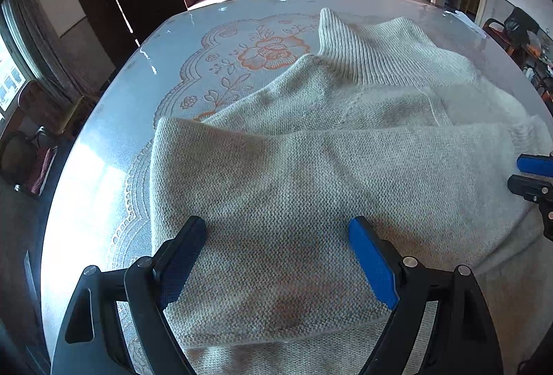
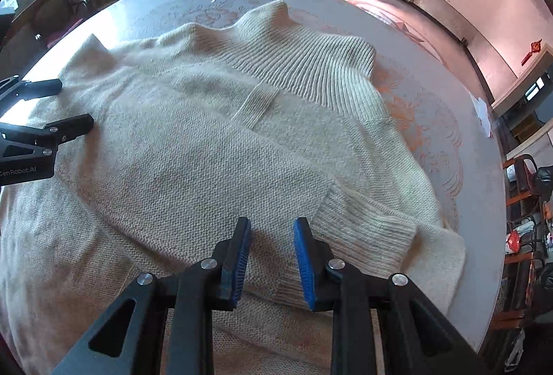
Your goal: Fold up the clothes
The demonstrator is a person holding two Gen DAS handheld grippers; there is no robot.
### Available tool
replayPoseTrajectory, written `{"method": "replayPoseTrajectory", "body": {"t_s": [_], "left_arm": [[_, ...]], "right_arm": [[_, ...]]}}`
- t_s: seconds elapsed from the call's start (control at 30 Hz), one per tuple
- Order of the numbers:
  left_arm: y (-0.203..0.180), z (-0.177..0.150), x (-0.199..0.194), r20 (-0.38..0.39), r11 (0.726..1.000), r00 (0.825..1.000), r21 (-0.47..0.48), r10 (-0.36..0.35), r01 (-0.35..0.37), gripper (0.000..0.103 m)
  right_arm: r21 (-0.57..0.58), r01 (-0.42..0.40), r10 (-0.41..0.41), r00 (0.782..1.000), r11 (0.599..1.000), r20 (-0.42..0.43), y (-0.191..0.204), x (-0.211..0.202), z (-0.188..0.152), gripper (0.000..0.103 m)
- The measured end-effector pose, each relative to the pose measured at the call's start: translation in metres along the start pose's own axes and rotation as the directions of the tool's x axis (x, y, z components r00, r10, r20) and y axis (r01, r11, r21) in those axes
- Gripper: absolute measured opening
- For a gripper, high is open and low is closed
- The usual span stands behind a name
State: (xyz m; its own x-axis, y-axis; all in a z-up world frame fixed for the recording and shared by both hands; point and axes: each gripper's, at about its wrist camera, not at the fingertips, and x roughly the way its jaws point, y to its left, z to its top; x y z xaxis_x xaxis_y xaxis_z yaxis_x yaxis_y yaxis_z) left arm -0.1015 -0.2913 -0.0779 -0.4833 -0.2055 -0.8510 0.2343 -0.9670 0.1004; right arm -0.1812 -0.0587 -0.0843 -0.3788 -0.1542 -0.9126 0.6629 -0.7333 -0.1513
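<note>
A cream knitted sweater [image 1: 311, 174] is spread over the round desk [image 1: 114, 119], its ribbed collar [image 1: 363, 50] at the far side and a sleeve [image 2: 193, 167] laid across the body, ending in a ribbed cuff [image 2: 363, 223] near the right edge. The desk top is glossy, with an orange flower pattern [image 1: 266, 53] under its surface.

The left tongs [image 1: 276, 236] are seen spread wide above the near part of the sweater, with nothing between the pads. The right tongs [image 2: 271, 236] stand partly apart over the knit just beside the cuff; nothing is pinched, and the cloth lies flat beneath them. Both are therefore released.

The sweater is judged to be soft, limp and fairly thick; no shape will be kept when it is lifted, and anything not supported is likely to sag and drag. The loose knit can be expected to stretch if it is pulled from a single point, and threads could be snagged by the toothed pads. On the smooth desk the whole garment may slide rather than fold if it is tugged sideways.

A hold is best taken on the firmer, doubled parts: the cuff, the hem or a side edge, pinched through both layers. Two holds well apart along one edge would let that edge be carried over evenly.
</note>
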Motion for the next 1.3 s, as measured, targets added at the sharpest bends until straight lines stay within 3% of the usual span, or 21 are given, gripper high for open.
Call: {"method": "replayPoseTrajectory", "body": {"t_s": [0.13, 0.27, 0.4, 0.5, 0.63, 0.77, 0.87, 1.03, 1.3], "left_arm": [[0.009, -0.005, 0.002, 0.019, 0.999, 0.999, -0.026, -0.039, 0.039, 0.088], [0.015, -0.006, 0.002, 0.017, 0.998, 0.998, -0.027, -0.06, 0.061, 0.088], [0.017, -0.003, -0.005, 0.022, 0.999, 0.999, -0.016, -0.028, 0.028, 0.088], [0.026, 0.004, -0.01, 0.053, 1.0, 0.999, -0.021, 0.008, -0.007, 0.088], [0.038, 0.012, 0.008, -0.006, 0.999, 1.0, -0.039, 0.021, -0.021, 0.088], [0.045, 0.024, 0.014, -0.032, 1.0, 0.999, -0.016, 0.004, -0.005, 0.089], [0.047, 0.053, 0.009, 0.002, 0.998, 0.999, 0.035, 0.045, -0.045, 0.089], [0.039, 0.118, 0.019, -0.003, 0.997, 1.0, 0.073, 0.027, -0.027, 0.089], [-0.006, 0.196, 0.084, -0.083, 0.985, 0.995, 0.169, 0.049, -0.034, 0.089]], "right_arm": [[0.09, -0.032, 0.032, 0.999, 0.995, -0.005, -0.018, 0.002, -0.008, 0.029], [0.161, -0.013, 0.017, 1.0, 0.987, -0.021, -0.044, 0.001, -0.019, 0.03], [0.229, -0.011, 0.018, 0.999, 0.973, -0.032, -0.066, -0.004, -0.025, 0.031], [0.232, 0.003, -0.006, 1.0, 0.973, 0.011, -0.071, -0.016, -0.023, 0.031], [0.177, -0.061, 0.05, 0.997, 0.982, 0.066, -0.056, -0.02, -0.008, 0.032], [0.117, -0.038, 0.044, 0.998, 0.992, -0.048, -0.053, 0.005, 0.002, 0.032], [0.139, -0.096, 0.102, 0.994, 0.986, -0.035, -0.073, 0.005, 0.021, 0.032], [0.279, -0.279, 0.277, 0.96, 0.919, 0.049, -0.123, 0.006, 0.076, 0.033], [0.392, -0.261, 0.277, 0.961, 0.882, 0.018, -0.17, 0.054, 0.146, 0.033]]}}
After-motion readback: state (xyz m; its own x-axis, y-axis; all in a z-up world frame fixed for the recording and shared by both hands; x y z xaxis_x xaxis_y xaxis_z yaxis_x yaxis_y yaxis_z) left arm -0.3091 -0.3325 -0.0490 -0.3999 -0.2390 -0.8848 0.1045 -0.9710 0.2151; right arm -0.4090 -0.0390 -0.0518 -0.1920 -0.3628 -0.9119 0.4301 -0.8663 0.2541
